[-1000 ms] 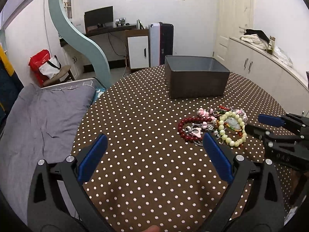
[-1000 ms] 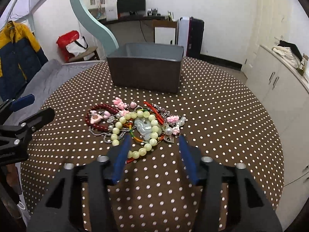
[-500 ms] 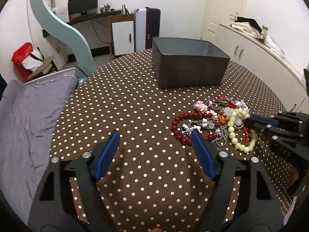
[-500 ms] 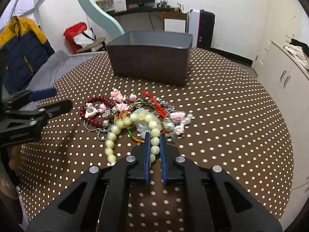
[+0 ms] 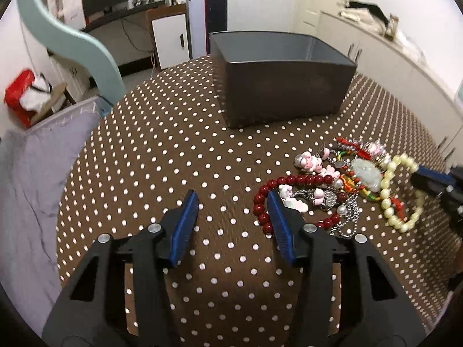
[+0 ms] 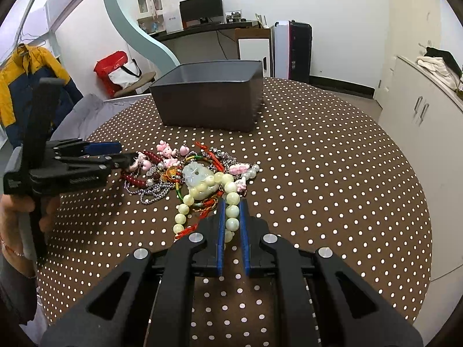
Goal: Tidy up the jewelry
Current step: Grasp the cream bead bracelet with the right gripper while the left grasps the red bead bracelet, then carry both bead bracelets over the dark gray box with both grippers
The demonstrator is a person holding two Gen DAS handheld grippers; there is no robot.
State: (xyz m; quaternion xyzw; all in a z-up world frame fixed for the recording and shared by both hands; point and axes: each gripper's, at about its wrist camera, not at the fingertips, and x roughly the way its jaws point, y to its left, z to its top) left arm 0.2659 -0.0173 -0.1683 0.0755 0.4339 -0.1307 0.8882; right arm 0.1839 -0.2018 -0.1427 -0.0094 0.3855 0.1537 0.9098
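A tangle of jewelry lies on the dotted tablecloth: a pale green bead bracelet with a jade pendant, a dark red bead bracelet, pink charms and silver chains. My right gripper is shut on the pale green bead bracelet at the pile's near edge. My left gripper is open, its right finger touching the left side of the red bracelet; it also shows in the right wrist view. A dark grey open box stands behind the pile.
The round table has a brown white-dotted cloth. A grey cushioned seat lies off its left edge. White cabinets stand to the right; a desk and a suitcase stand at the back.
My right gripper closed on the pale green bead bracelet and has lifted part of it. My left gripper moved forward and right to the red bracelet, its jaws narrower.
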